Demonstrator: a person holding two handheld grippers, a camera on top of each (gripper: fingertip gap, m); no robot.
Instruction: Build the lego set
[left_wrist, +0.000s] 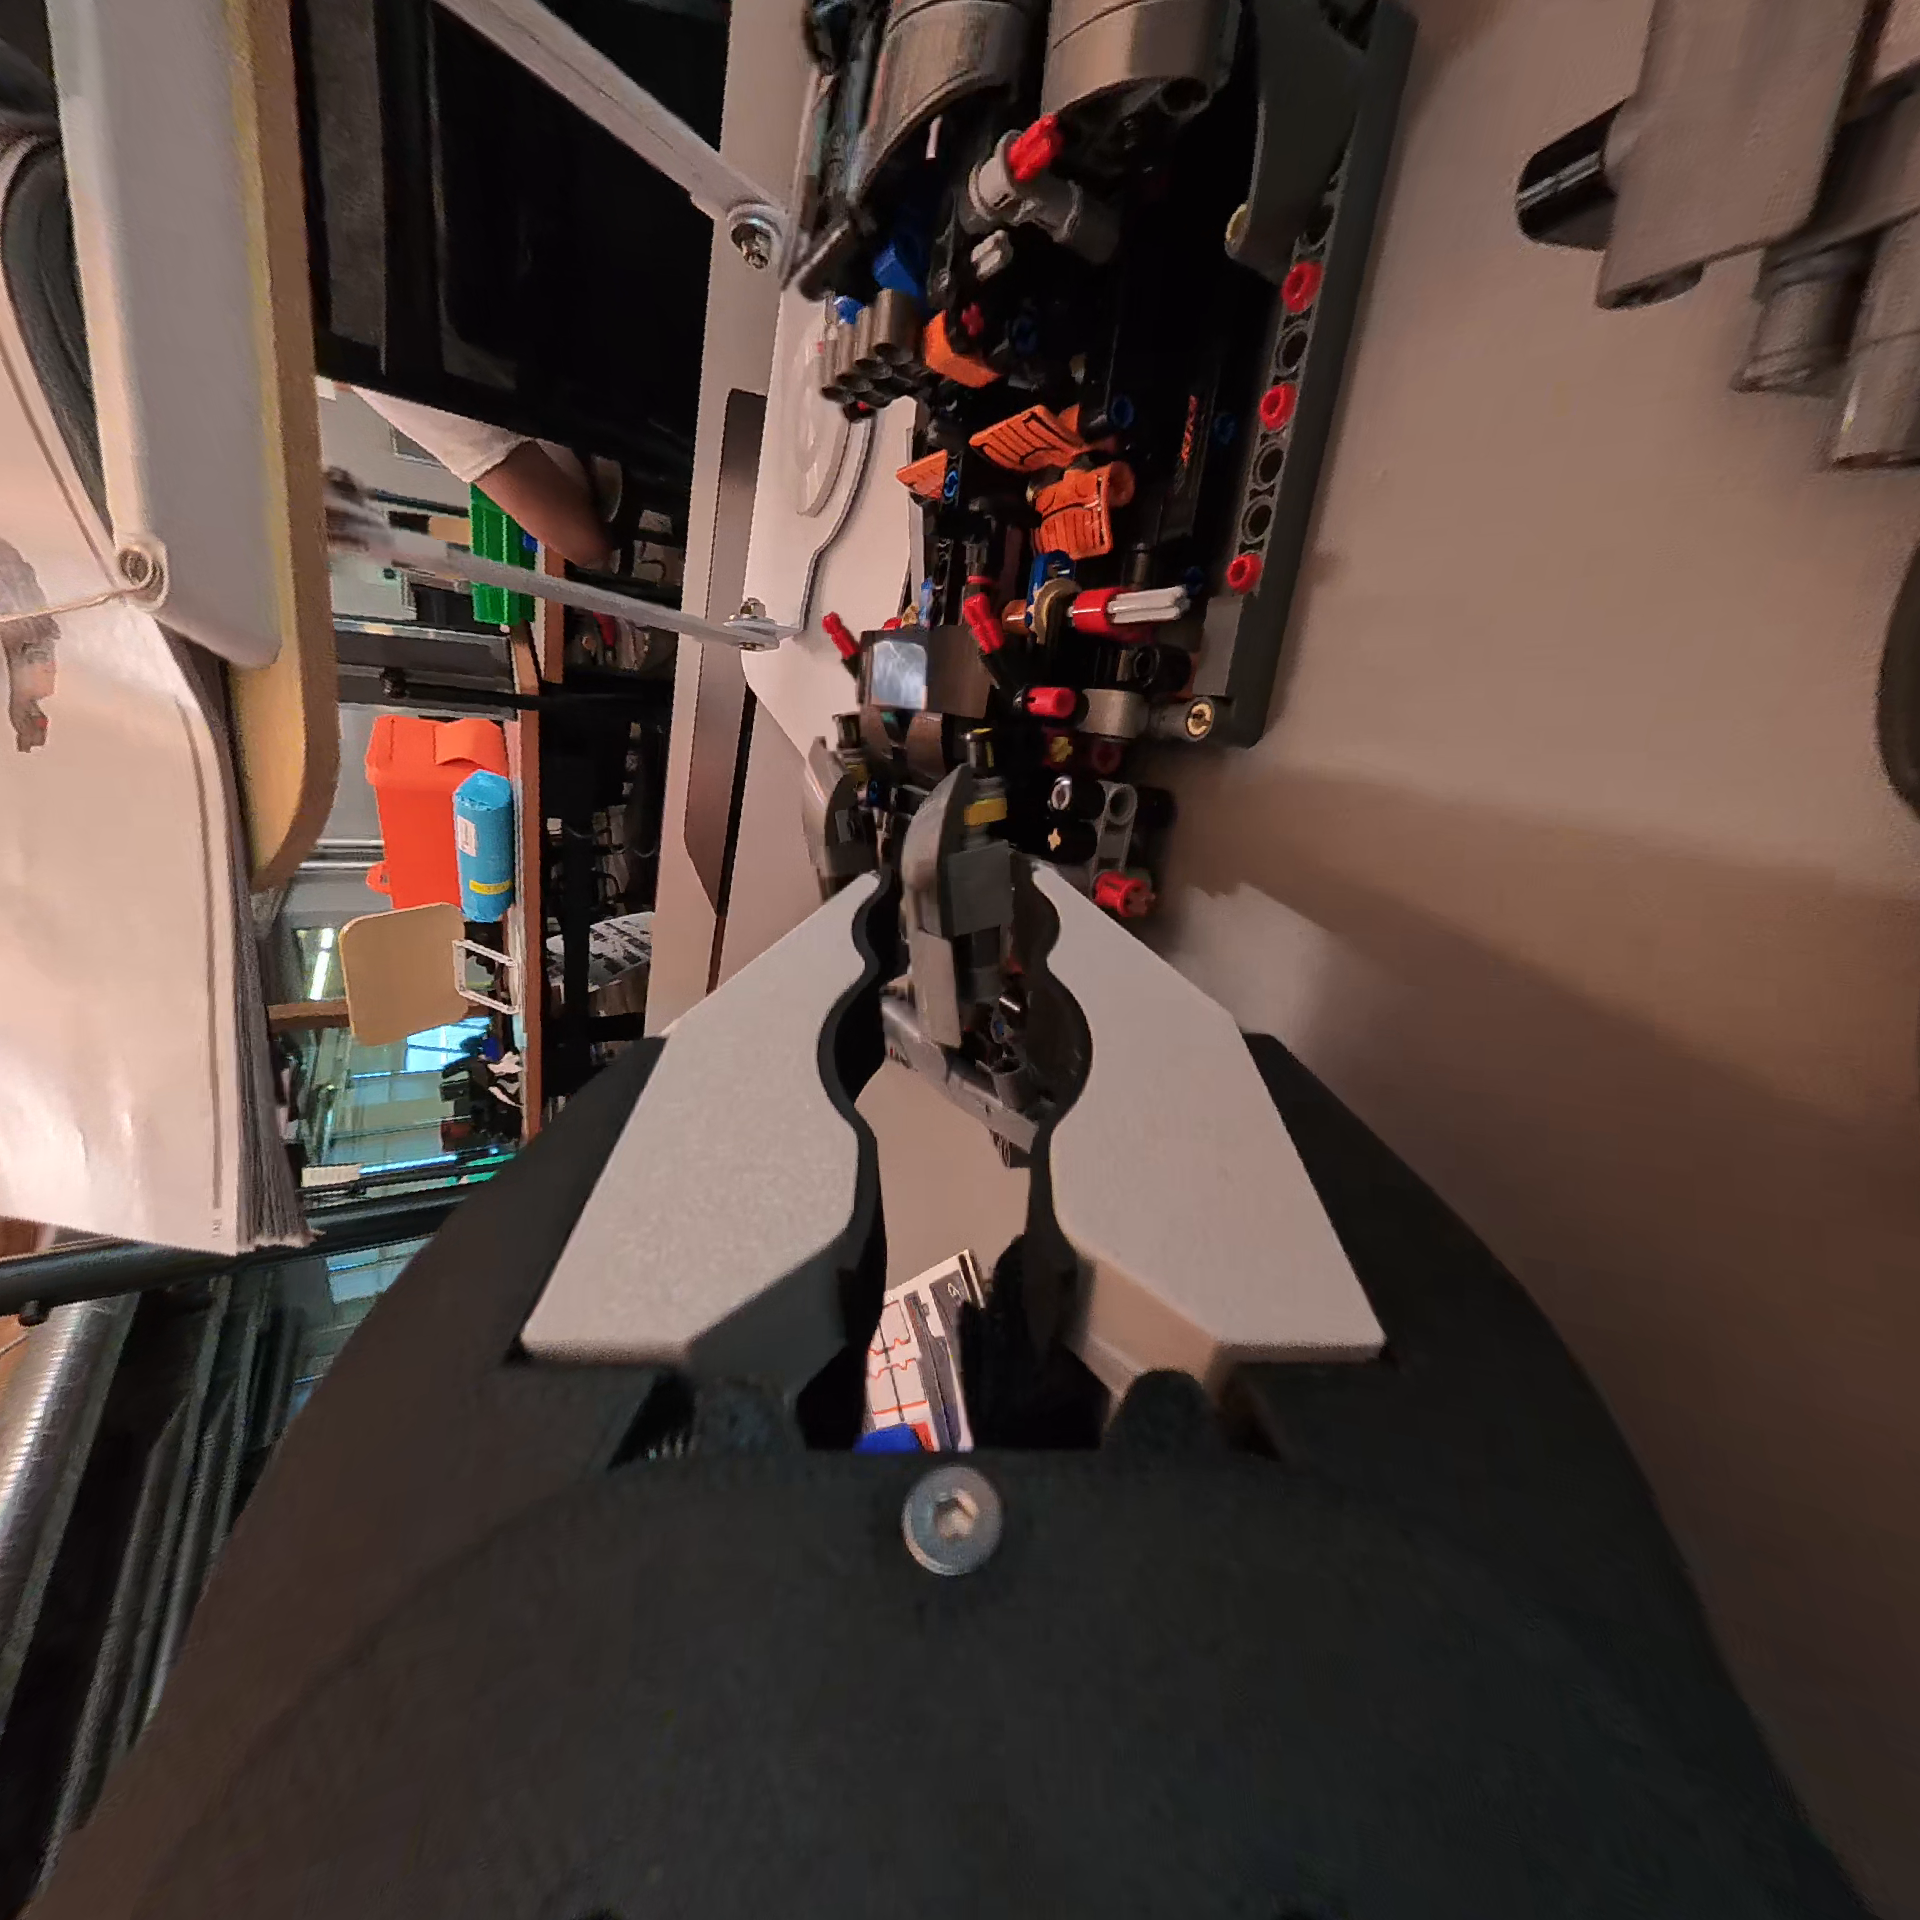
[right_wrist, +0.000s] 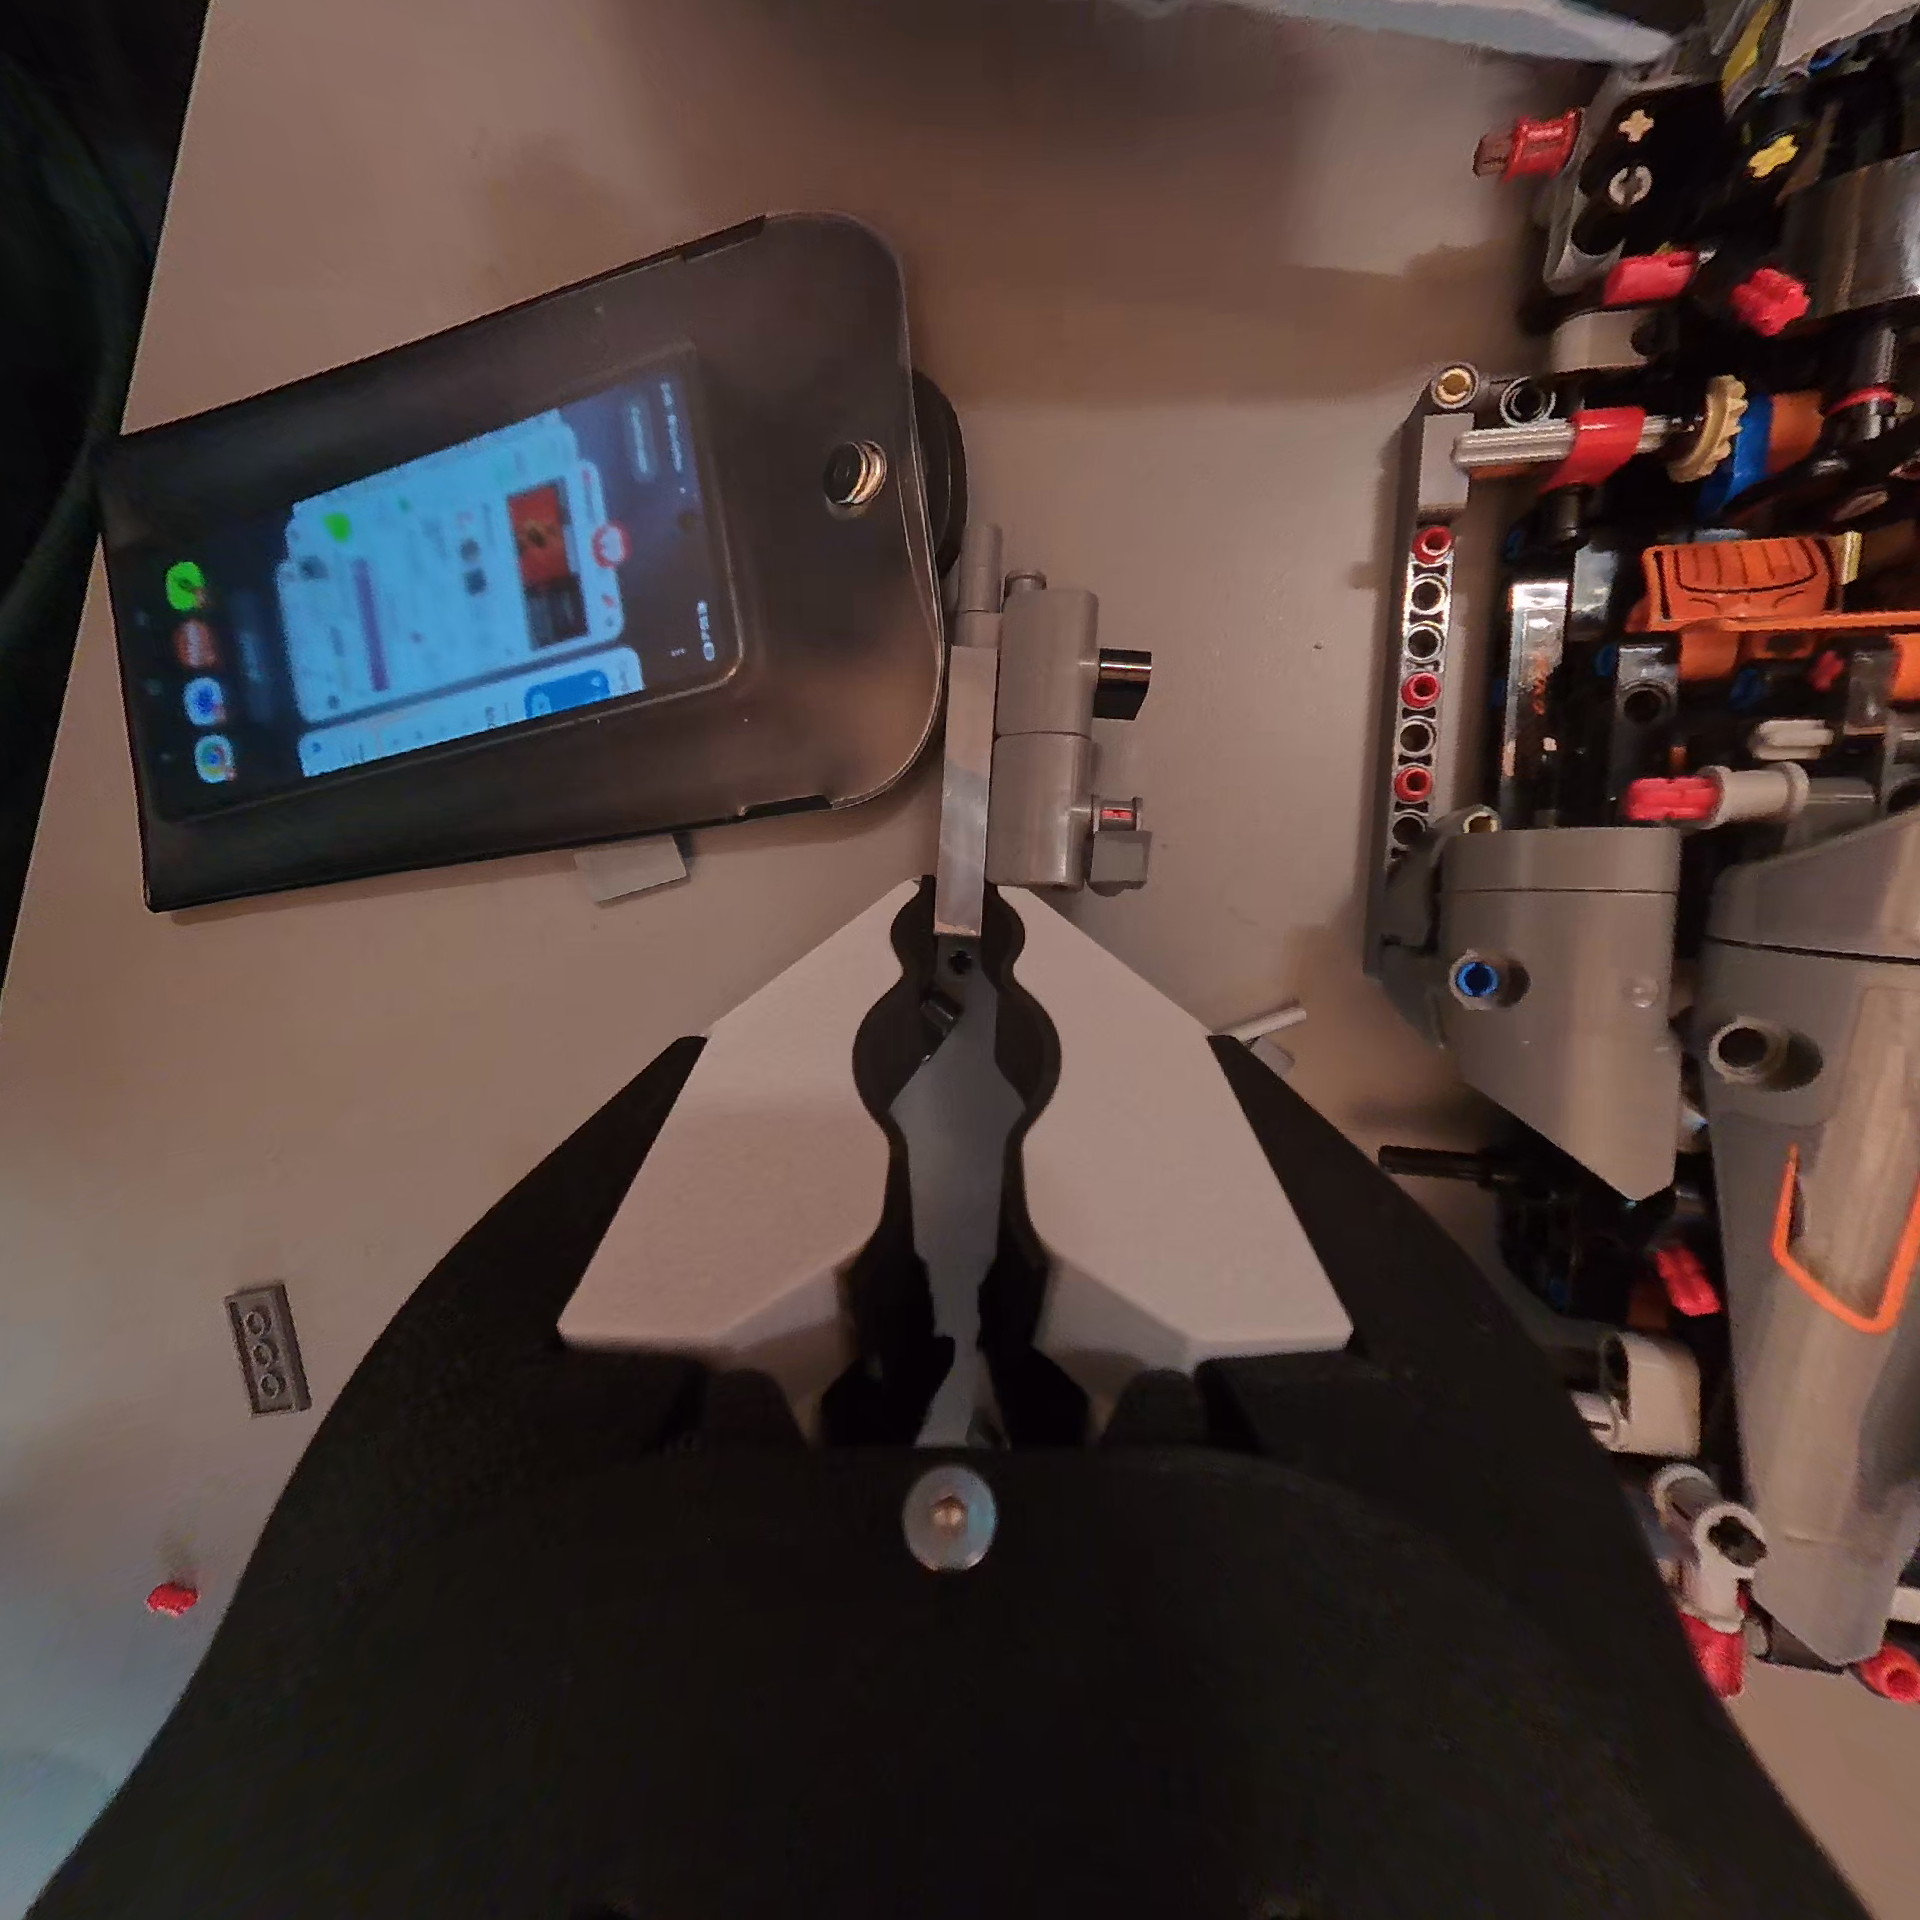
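Between right gripper (right_wrist: 958, 914) fingers, grey subassembly (right_wrist: 1023, 727) partly hidden.

The left gripper (left_wrist: 956, 914) is clamped on a grey piece between its fingertips; the right gripper (right_wrist: 961, 914) pinches a thin grey part at its tips.

Right tool (right_wrist: 958, 914) clamps grey lego subassembly (right_wrist: 1023, 748); phone (right_wrist: 499, 582) left, lego model (right_wrist: 1704, 727) right.
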